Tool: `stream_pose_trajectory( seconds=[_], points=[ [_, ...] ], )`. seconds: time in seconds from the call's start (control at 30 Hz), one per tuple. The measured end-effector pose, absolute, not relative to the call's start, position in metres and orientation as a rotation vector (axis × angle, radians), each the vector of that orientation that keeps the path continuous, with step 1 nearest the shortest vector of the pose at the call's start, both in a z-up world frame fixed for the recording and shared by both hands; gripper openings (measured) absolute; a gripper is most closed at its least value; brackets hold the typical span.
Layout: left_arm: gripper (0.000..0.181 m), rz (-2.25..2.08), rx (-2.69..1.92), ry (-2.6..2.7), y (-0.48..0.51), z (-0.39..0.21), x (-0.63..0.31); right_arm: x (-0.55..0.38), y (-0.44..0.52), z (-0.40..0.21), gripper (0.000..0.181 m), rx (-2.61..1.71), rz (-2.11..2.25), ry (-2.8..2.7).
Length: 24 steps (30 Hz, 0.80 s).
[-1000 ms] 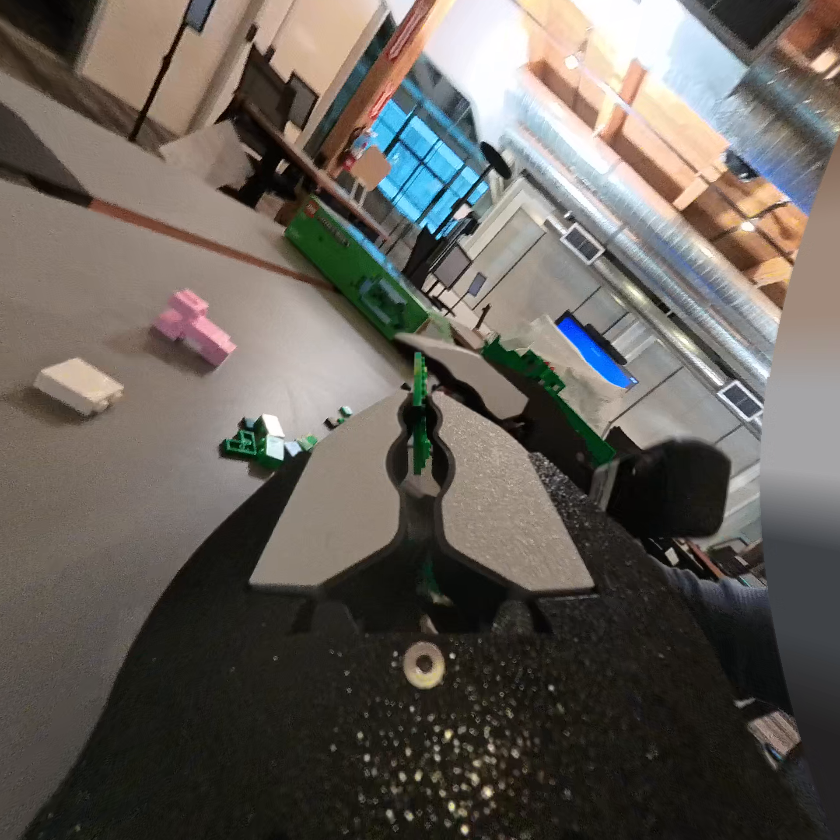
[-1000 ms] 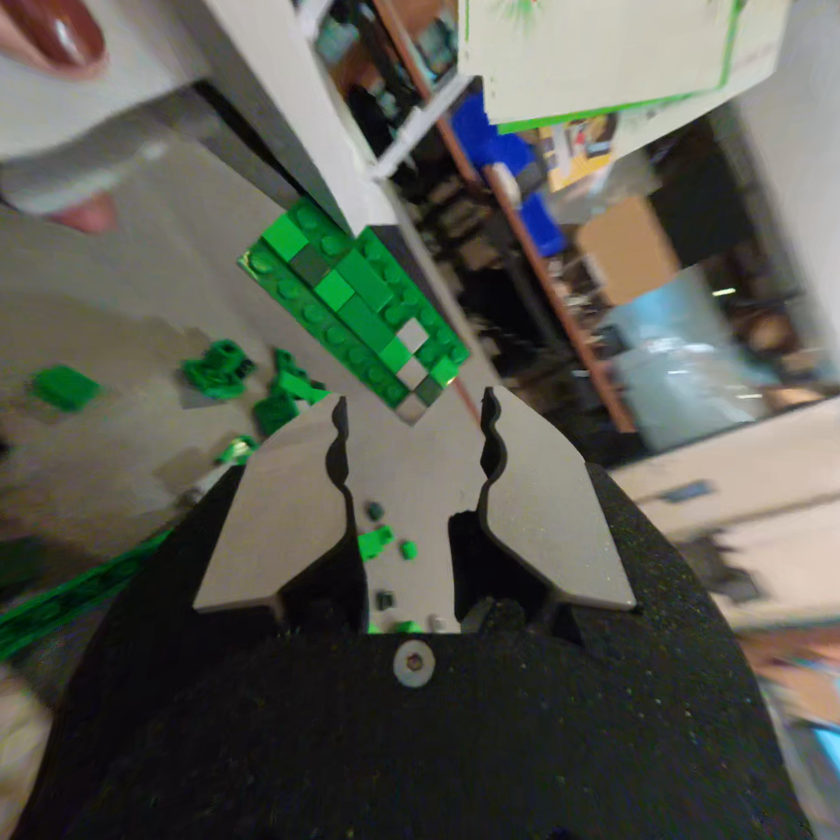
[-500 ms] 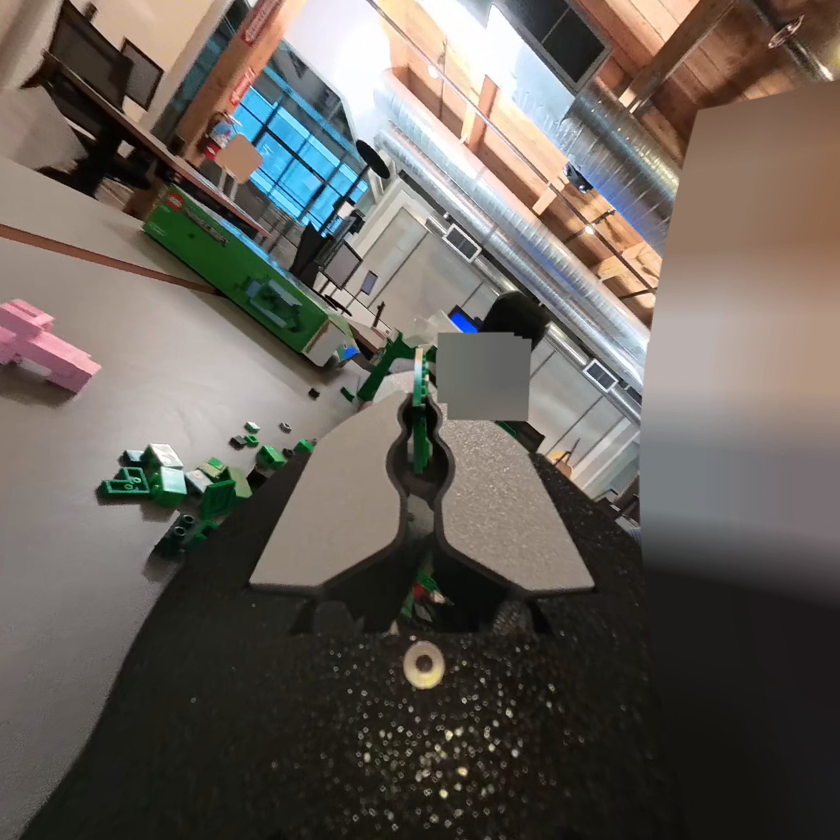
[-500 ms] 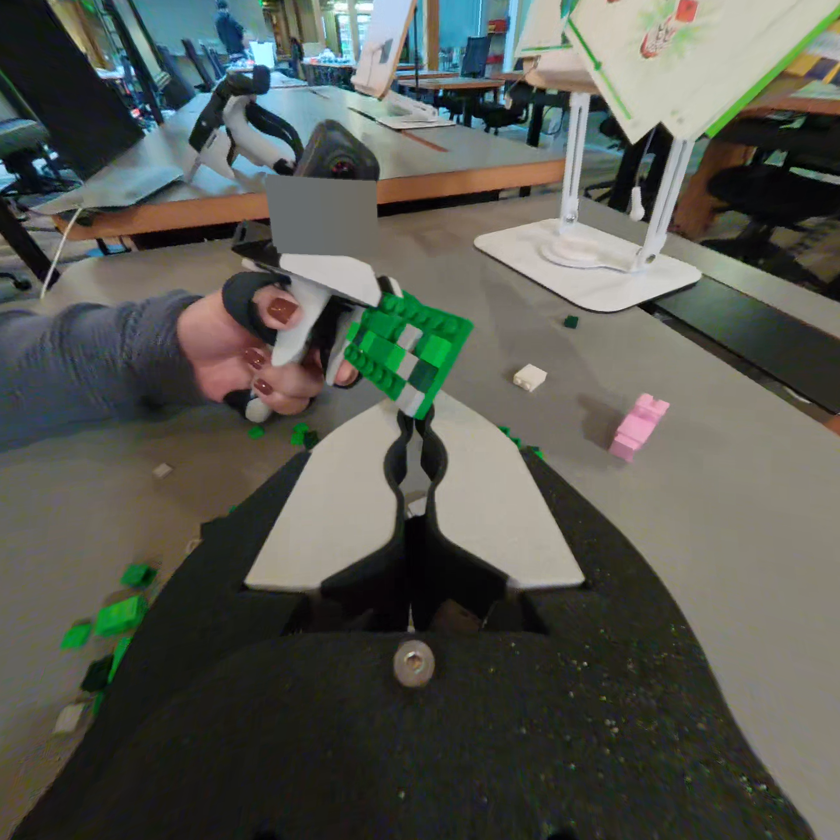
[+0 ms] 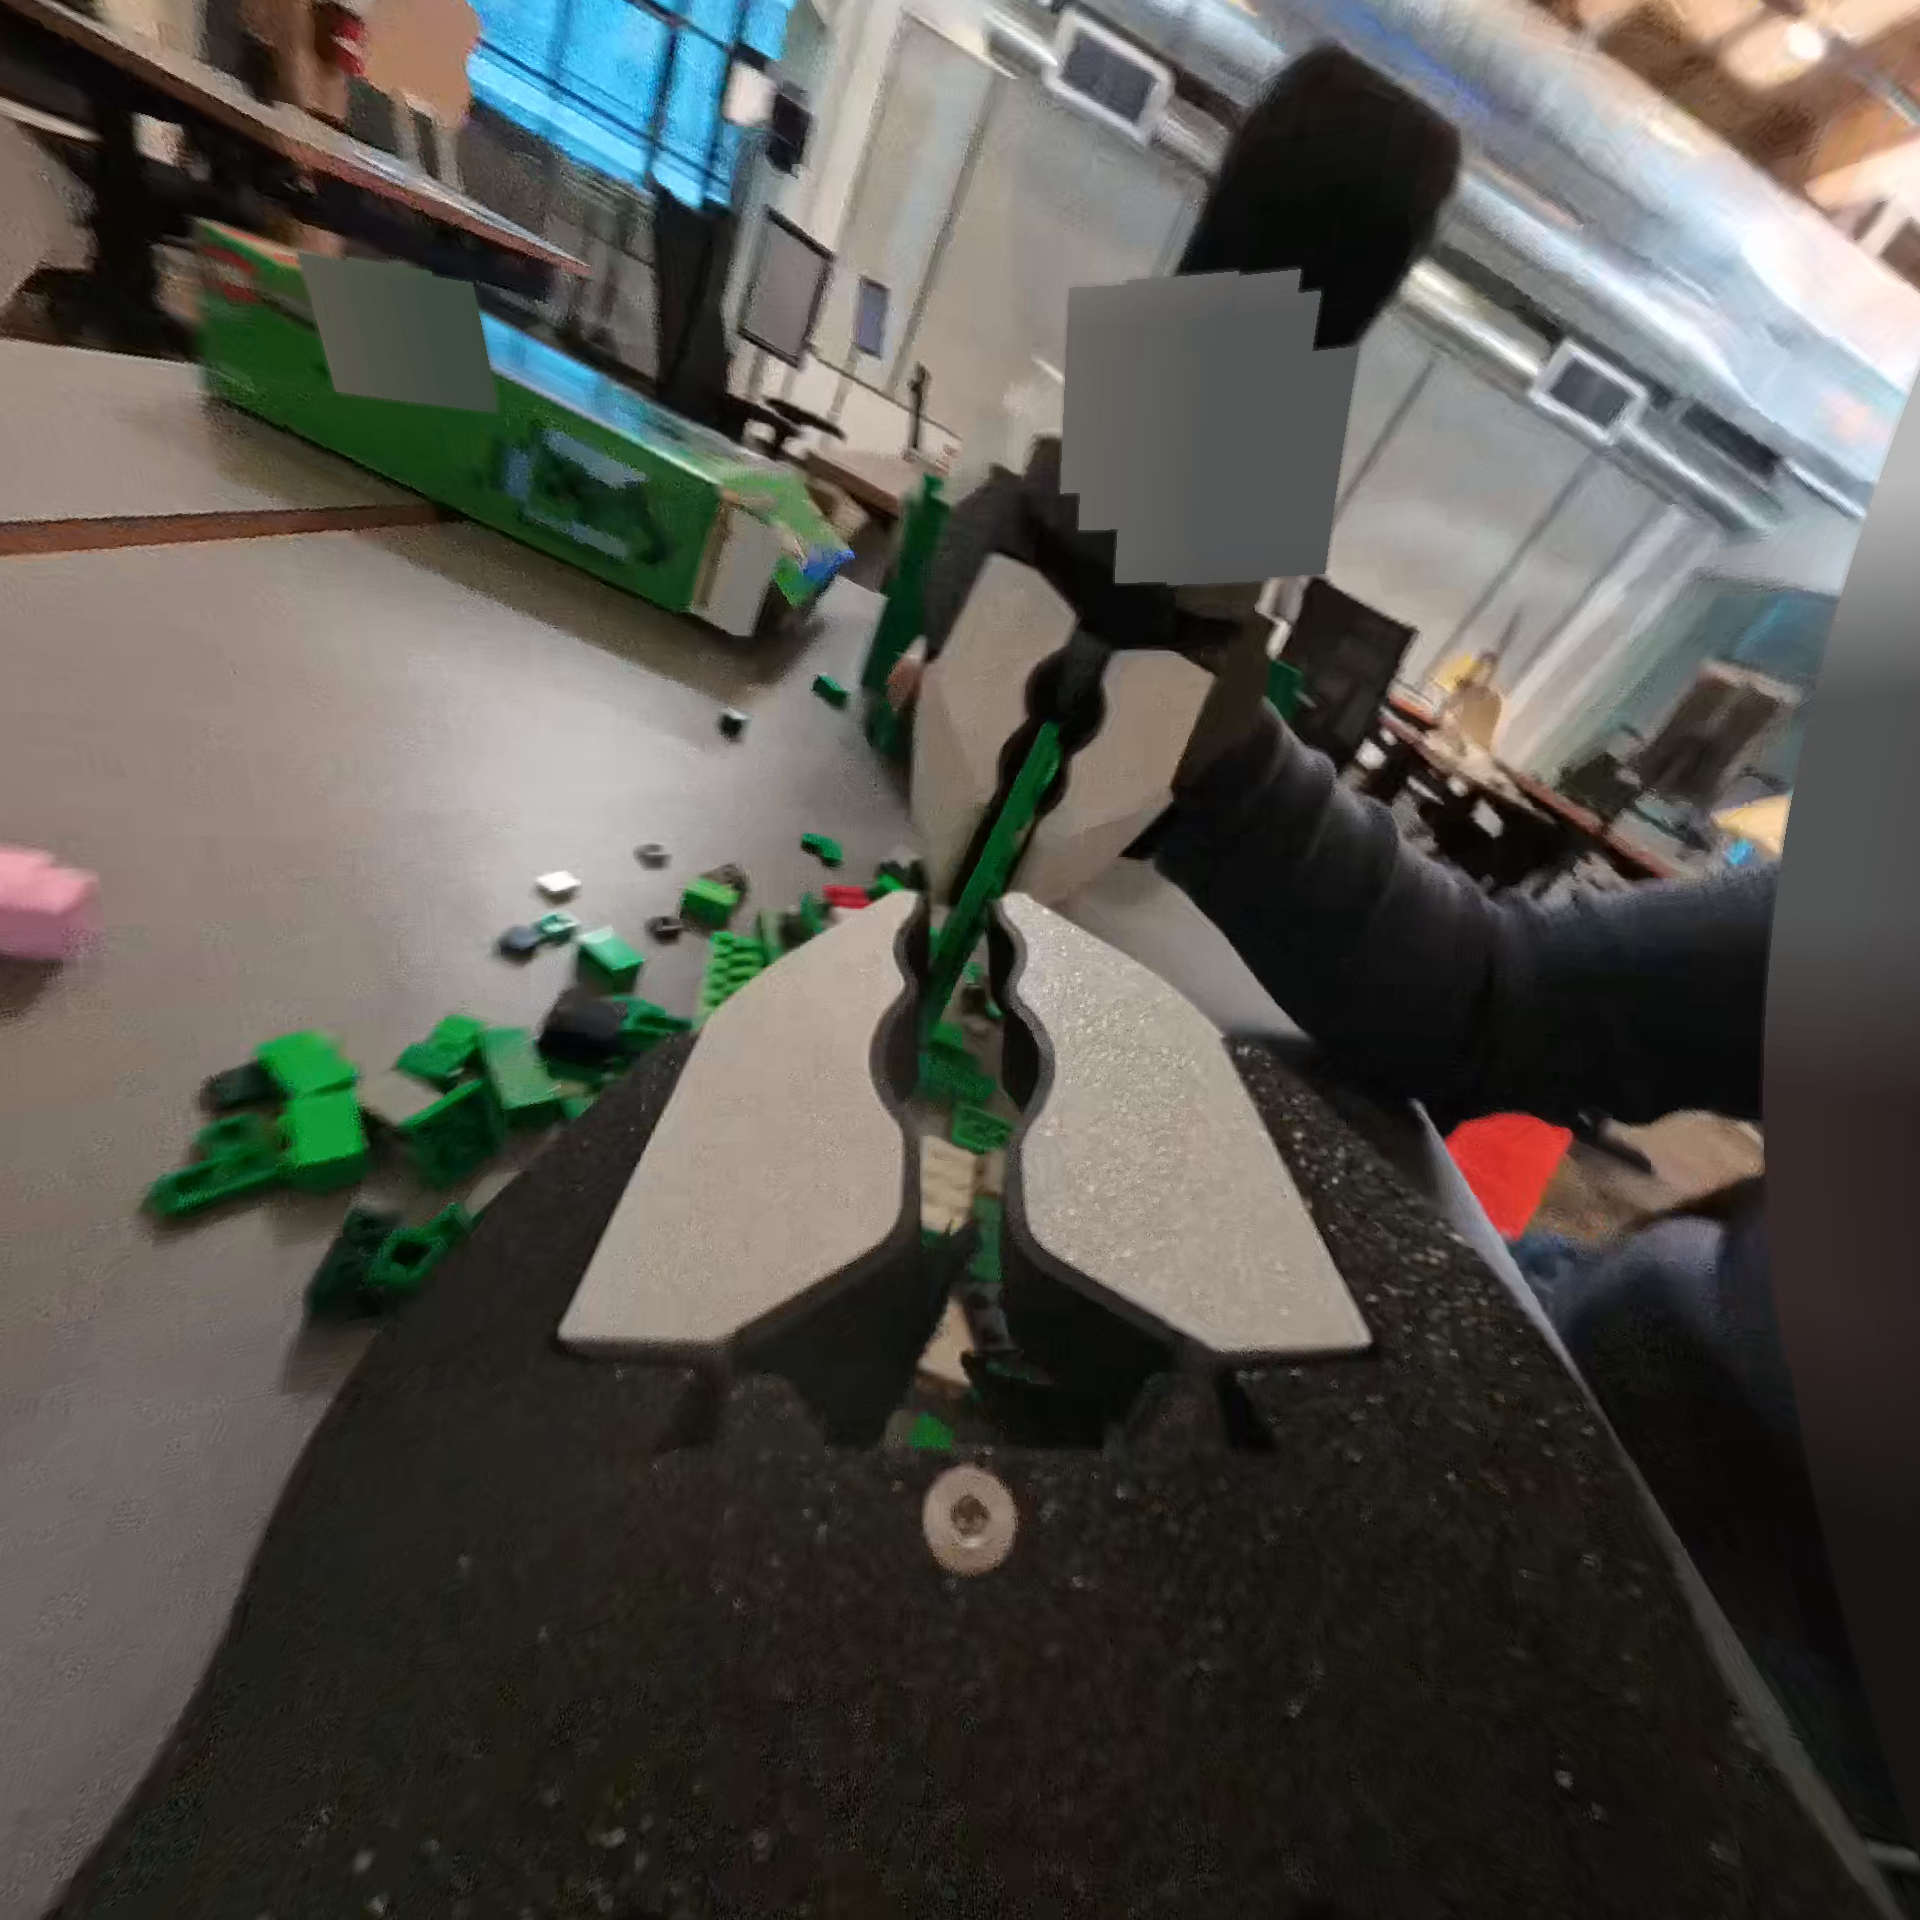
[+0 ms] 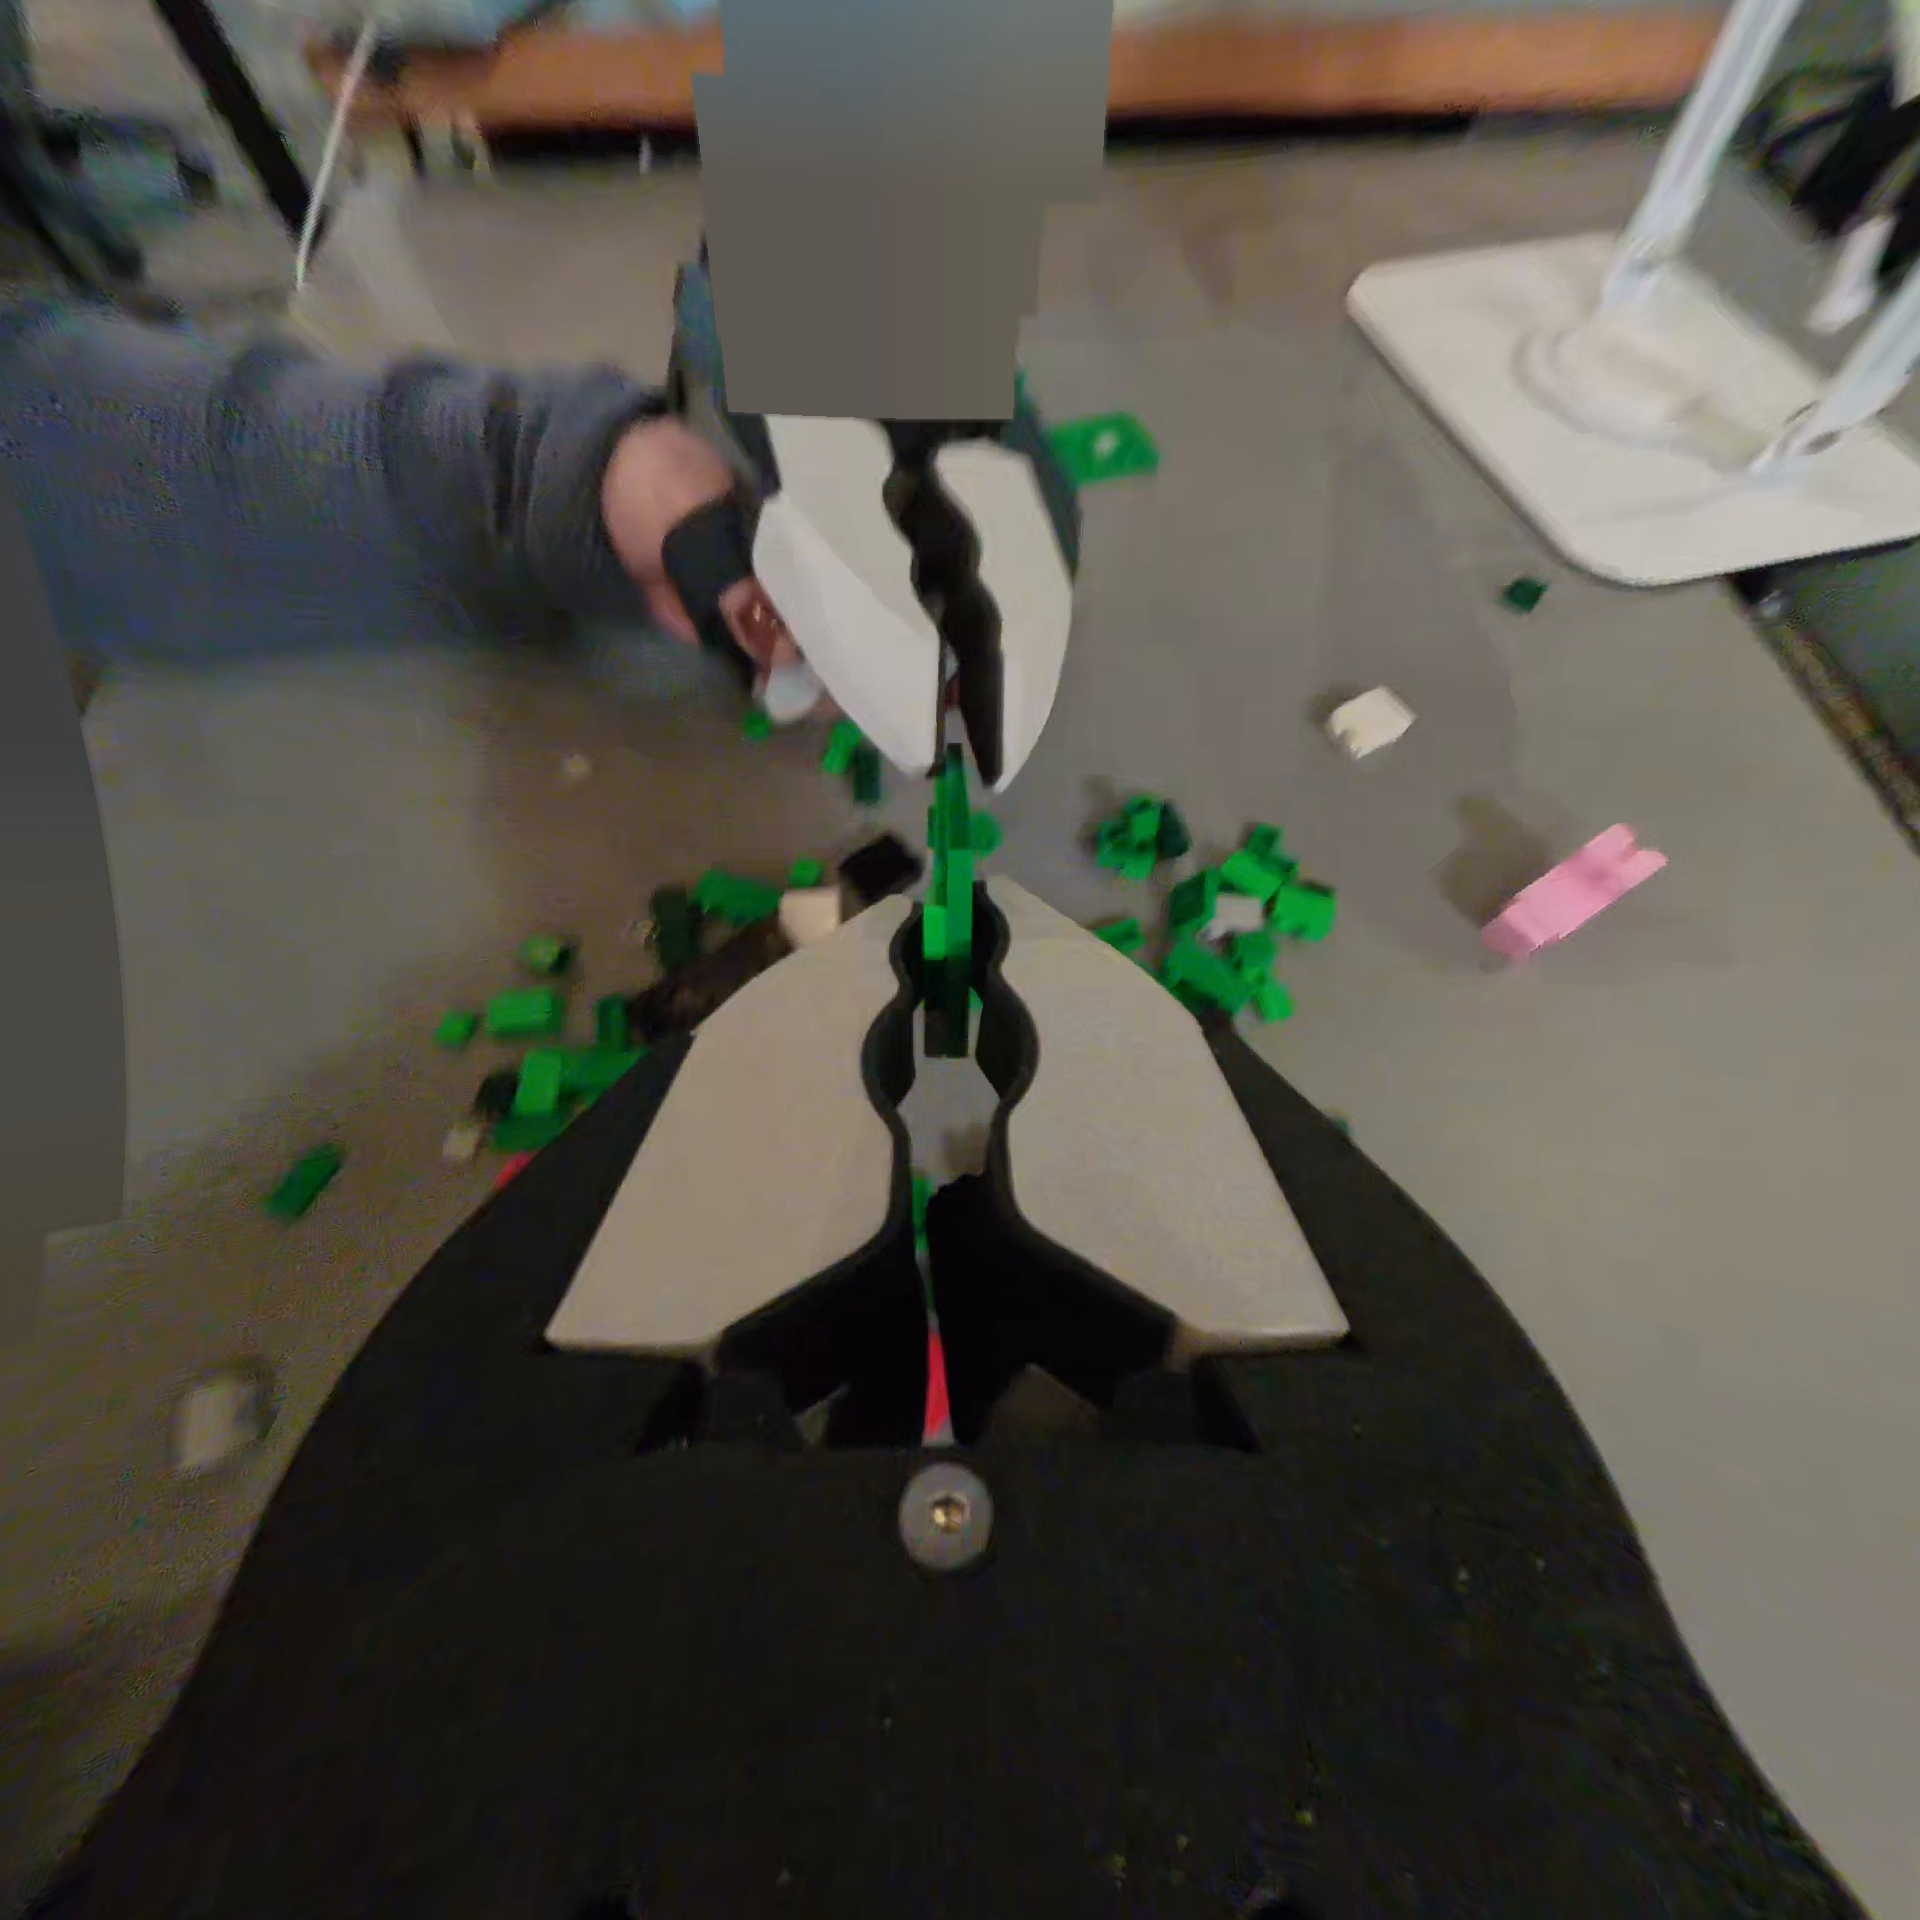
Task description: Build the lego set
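A thin green lego plate hangs edge-on between my two grippers above the grey table. My right gripper is shut on its near end. My left gripper faces it from the far side with its tips at the plate's other end. In the left wrist view the left gripper has its jaws a little apart. The plate runs slanted through that gap up into the right gripper, which is closed on it.
Loose green bricks lie scattered on the table under both grippers and also show in the left wrist view. A pink build and a white brick lie to the right. A white stand base is at the back right. A green box lies at the table's far edge. Left tips and right tips are each some 20 cm from the white brick.
My right gripper has moved in and shut on the green plate that my left gripper held. The left jaws have parted slightly and the plate now sits slanted between them.
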<state>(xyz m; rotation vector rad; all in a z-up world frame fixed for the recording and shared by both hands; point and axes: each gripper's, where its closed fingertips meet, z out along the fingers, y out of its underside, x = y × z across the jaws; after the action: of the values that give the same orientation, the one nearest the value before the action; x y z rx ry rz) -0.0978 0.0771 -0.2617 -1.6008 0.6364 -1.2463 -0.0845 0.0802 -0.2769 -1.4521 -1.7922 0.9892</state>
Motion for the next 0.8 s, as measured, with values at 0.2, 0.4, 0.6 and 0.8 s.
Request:
stream_pose_trajectory(
  seconds=[0.2,0.4,0.6,0.8],
  points=[
    [0.010,-1.337,-1.617,0.842,0.049,-0.262,-0.066,-0.074,0.067,-0.298,0.008,-1.524,0.752,-2.023],
    [0.013,-1.155,-1.672,0.881,0.055,-0.272,-0.071,-0.067,0.063,-0.309,0.007,-1.565,0.605,-2.131],
    [0.023,-1.189,-1.734,1.006,0.042,-0.287,-0.065,-0.071,0.048,-0.295,0.007,-1.515,0.763,-2.132],
    [0.006,-1.221,-1.748,0.687,0.072,-0.272,-0.086,-0.084,0.085,-0.289,0.057,-1.498,0.520,-1.931]
  ],
)
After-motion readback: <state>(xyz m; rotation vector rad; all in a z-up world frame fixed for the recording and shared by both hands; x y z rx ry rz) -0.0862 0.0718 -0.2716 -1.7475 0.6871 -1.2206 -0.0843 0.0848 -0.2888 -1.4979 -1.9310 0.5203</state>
